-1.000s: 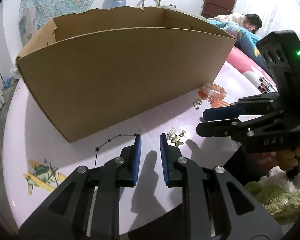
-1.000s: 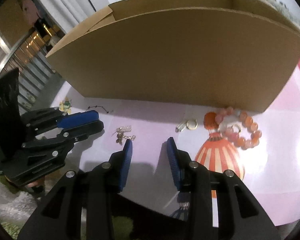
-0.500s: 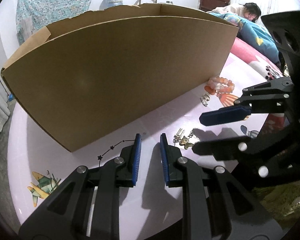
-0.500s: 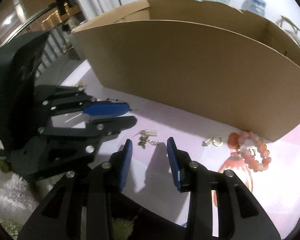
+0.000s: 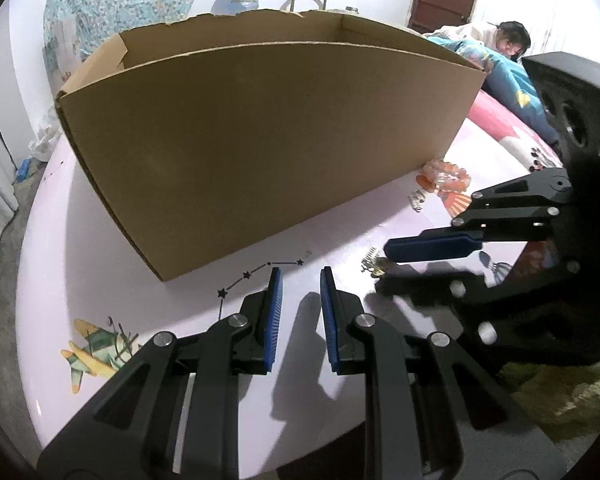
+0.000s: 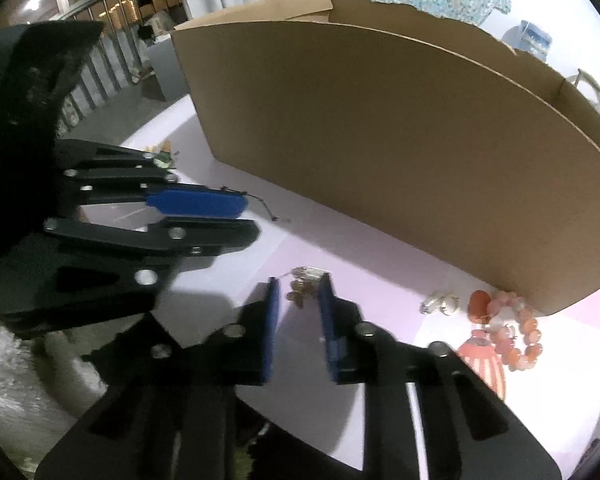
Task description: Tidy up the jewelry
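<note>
A small gold and silver charm earring (image 6: 300, 290) lies on the pink table (image 5: 100, 240). It sits between the tips of my right gripper (image 6: 299, 280), whose jaws are closing around it; no pad clearly presses on it. In the left wrist view the right gripper (image 5: 382, 267) comes in from the right with the charm earring (image 5: 374, 266) at its tips. My left gripper (image 5: 301, 278) hovers with a narrow gap and nothing in it, just right of a black star chain (image 5: 260, 270). An orange bead bracelet (image 6: 512, 336) and a silver clip (image 6: 440, 304) lie further right.
A large open cardboard box (image 5: 260, 140) stands close behind the jewelry. In the right wrist view the left gripper (image 6: 250, 218) is close on the left. A green fuzzy rug (image 5: 560, 392) lies beyond the table edge. A person (image 5: 508, 40) lies on a bed at the back.
My right gripper slid left over the charm earring, rolled a little, and its jaws narrowed around it. The left gripper keeps the same narrow gap near the star chain.
</note>
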The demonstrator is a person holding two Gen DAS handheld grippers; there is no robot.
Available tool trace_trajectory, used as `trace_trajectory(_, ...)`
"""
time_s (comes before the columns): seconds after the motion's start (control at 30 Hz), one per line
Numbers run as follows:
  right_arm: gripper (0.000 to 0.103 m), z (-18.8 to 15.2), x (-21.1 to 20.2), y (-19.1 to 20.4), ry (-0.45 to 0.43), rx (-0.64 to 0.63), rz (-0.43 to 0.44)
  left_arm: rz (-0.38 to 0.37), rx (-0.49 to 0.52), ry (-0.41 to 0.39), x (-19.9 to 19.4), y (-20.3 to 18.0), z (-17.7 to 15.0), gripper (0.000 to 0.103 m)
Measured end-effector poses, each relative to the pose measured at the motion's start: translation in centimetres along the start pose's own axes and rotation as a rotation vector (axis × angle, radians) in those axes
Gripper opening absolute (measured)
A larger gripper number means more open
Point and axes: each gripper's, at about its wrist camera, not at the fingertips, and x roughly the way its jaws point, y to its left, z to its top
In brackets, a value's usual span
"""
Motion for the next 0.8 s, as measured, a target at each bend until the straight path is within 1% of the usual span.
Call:
trace_trajectory(0.03,0.007,-0.1,-0.1,-0.1,0.002,0.002,-0.006,-0.008,-0.002,0.000,-0.1,-0.1,0.0,0.018)
trace_trajectory(0.1,0.007,0.4,0.4,0.2,0.004,0.020,0.001,-0.019,-0.003,-0.001,-0.3,-0.2,-0.1,0.018)
trace_trajectory(0.23,0.007,-0.4,-0.1,-1.5,-0.007,0.115,0.049,-0.012,0.021,0.001,-0.3,-0.9,-0.3,0.018)
trace_trajectory(0.3,0.007,-0.7,-1.0,-2.1,-0.029,0.157,0.070,-0.006,0.032,0.004,-0.1,-1.1,-0.3,0.018)
trace_trajectory(0.43,0.007,-1.1,-2.9,-4.0,-0.101,0.285,0.166,-0.017,0.035,0.003,-0.1,-1.6,-0.3,0.018)
trace_trajectory(0.5,0.007,-1.7,-3.2,-5.0,-0.114,0.325,0.185,-0.027,0.043,-0.002,-0.2,-1.8,-0.2,0.018)
trace_trajectory(0.6,0.007,-1.6,-2.7,-5.9,-0.104,0.350,0.164,-0.042,0.062,-0.005,-0.5,-2.5,-0.1,0.018)
trace_trajectory(0.73,0.008,-2.0,-1.6,-6.2,-0.065,0.383,0.149,-0.060,0.092,0.009,-0.2,-3.5,-0.2,0.018)
trace_trajectory(0.8,0.009,-2.3,-1.3,-6.3,-0.044,0.396,0.156,-0.069,0.113,0.014,0.0,-4.1,-0.2,0.018)
